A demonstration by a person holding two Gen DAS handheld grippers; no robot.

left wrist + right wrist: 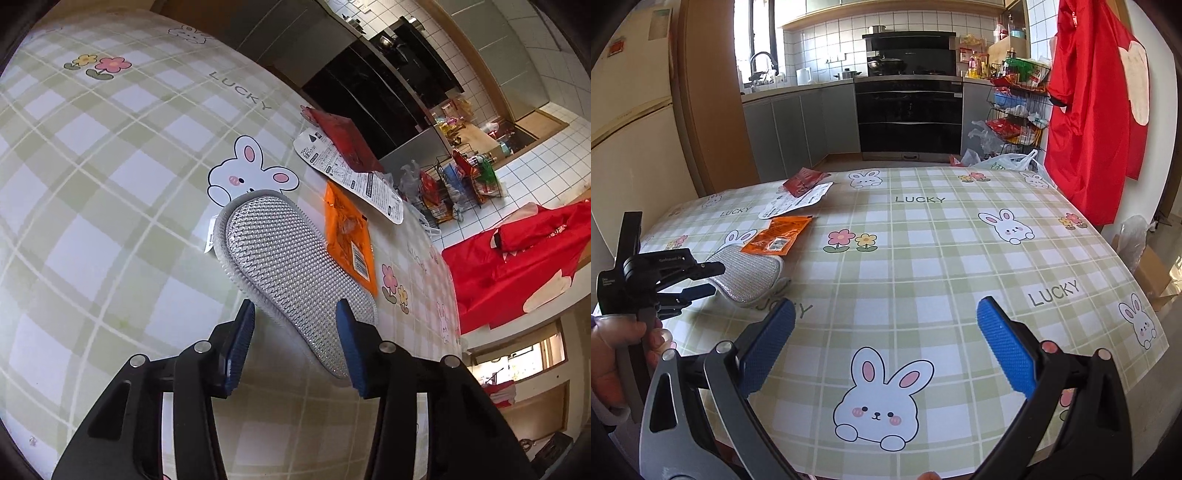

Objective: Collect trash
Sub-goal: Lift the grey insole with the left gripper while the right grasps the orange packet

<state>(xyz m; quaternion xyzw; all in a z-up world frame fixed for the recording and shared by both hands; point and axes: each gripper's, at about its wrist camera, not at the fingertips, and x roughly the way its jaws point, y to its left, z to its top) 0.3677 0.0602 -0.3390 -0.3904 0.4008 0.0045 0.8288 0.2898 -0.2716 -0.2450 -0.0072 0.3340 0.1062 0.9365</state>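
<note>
A silver mesh scouring pad (284,266) lies on the green checked tablecloth (110,177), its near end between the blue pads of my left gripper (295,314). The jaws stand apart around the pad; whether they press it is unclear. Beyond it lie an orange wrapper (349,236), a white printed card (347,177) and a red packet (343,138). In the right wrist view the pad (750,275), orange wrapper (781,236), white card (798,201) and red packet (805,181) lie at the left. My right gripper (886,325) is open and empty above the tablecloth (923,258).
Red cloth (1093,122) hangs right of the table. A wire rack of packets (1015,103) and plastic bags (1004,158) stand beyond the far edge, before the oven (908,110). A fridge (631,129) stands at the left. A cardboard box (1152,280) sits on the floor at right.
</note>
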